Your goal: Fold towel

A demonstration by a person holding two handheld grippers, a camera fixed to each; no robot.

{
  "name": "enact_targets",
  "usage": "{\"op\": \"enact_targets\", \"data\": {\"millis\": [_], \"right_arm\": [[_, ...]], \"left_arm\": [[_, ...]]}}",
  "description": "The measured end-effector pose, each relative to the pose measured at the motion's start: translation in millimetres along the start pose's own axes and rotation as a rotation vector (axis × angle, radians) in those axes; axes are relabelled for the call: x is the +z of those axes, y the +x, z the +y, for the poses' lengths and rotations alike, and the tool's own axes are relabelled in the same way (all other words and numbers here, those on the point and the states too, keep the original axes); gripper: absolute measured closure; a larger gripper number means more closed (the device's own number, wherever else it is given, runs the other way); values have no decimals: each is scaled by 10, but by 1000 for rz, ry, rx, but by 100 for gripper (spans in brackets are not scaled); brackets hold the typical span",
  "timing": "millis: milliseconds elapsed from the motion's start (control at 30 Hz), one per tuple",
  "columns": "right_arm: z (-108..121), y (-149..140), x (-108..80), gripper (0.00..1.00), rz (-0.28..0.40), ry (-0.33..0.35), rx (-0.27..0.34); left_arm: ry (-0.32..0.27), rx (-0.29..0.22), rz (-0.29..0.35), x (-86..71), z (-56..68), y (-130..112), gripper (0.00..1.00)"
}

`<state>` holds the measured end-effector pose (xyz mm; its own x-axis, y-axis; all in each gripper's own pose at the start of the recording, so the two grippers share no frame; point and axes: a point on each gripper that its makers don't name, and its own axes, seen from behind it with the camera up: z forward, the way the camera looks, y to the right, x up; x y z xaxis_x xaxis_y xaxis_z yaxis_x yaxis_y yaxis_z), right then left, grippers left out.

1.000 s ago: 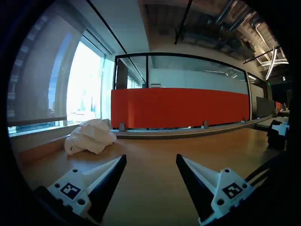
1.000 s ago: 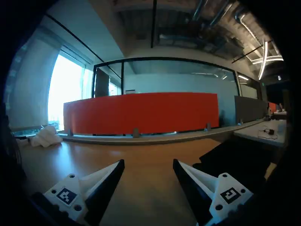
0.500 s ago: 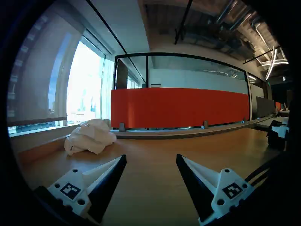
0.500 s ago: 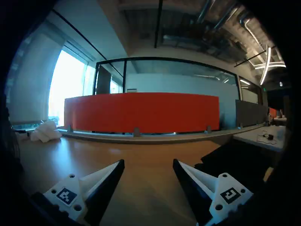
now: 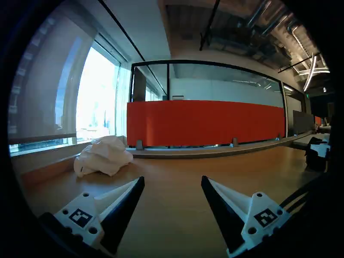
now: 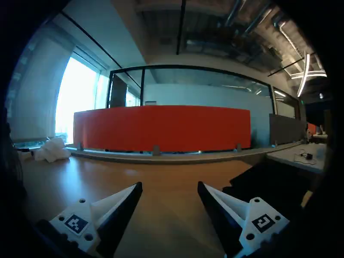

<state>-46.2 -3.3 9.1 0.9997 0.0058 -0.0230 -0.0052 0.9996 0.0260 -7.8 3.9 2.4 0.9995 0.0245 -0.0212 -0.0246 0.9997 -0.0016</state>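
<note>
A crumpled white towel (image 5: 102, 155) lies in a heap on the wooden table (image 5: 180, 172), at the far left near the window. My left gripper (image 5: 172, 185) hovers low over the table, open, a short way in front and to the right of the towel. In the right gripper view the same towel (image 6: 52, 149) is small and far off at the left edge. My right gripper (image 6: 169, 189) is open over bare wood with nothing between its fingers.
An orange divider panel (image 5: 205, 122) runs along the table's far edge. A dark object (image 6: 271, 180) lies on the table to the right of my right gripper. A black and white object (image 5: 317, 152) sits at the far right of the left gripper view.
The right gripper view has shifted slightly, so the towel sits a little higher in it. The left gripper has hardly moved. Both stay open.
</note>
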Motion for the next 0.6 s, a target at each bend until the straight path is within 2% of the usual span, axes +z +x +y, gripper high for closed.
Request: {"op": "enact_targets", "data": {"millis": [600], "right_arm": [[2, 4, 5, 0, 0, 0, 1]], "left_arm": [[0, 0, 1, 21, 0, -36, 2]]}}
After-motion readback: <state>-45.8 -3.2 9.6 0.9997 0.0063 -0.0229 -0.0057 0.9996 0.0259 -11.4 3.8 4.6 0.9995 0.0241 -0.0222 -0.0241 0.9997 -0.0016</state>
